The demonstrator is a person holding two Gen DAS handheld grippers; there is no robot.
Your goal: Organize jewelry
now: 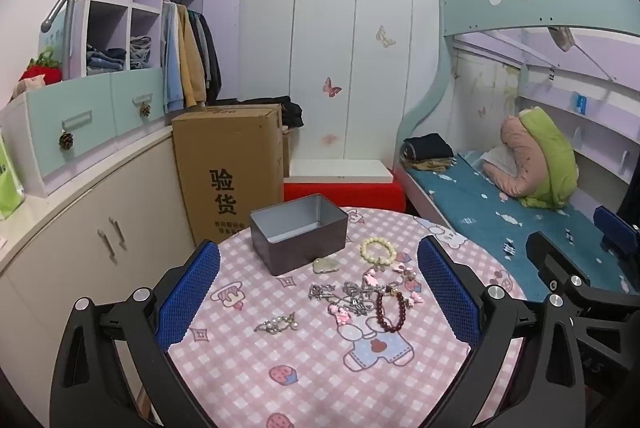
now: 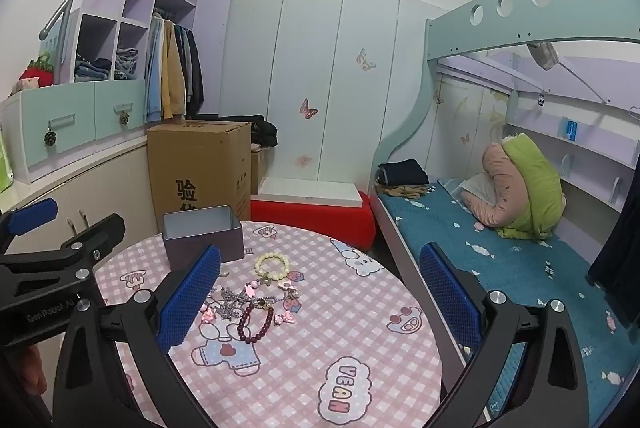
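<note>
While both sets of fingers stand apart, nothing is gripped.
Left gripper (image 1: 318, 282): blue-padded fingers (image 1: 188, 290) spread wide, empty, hovering above the near part of the surface with the jewelry seen between them.
Right gripper (image 2: 318, 282): fingers (image 2: 450, 294) likewise spread wide and empty; its left pad overlaps the edge of the jewelry pile in its own view, though contact cannot be told.
Dark red bead bracelet (image 1: 390, 312): lies flat, nearest item of the pile, touching the tangled chains.
Silver chains (image 1: 344, 294): tangled heap at the middle of the pile, with pink charms (image 1: 342, 315) among them.
Pearl brooch (image 1: 278, 323): lies alone, left of the pile, apart from it.
Cream bead bracelet (image 1: 378, 250): lies flat beyond the pile, just right of the tin.
Pale green pendant (image 1: 326, 265): just beside the tin's near corner.
Tin box (image 1: 298, 234): rectangular, dark outside, silvery inside, lid off, empty, at the far side of the surface behind the jewelry.
Surface (image 1: 300, 368): round table under a pink checked cloth with cartoon prints.
Beyond, left: cardboard box (image 1: 230, 163) with printed characters, standing on the floor against the cabinets.
Beyond, right: bunk bed (image 1: 520, 220) with teal sheet and folded quilts.
</note>
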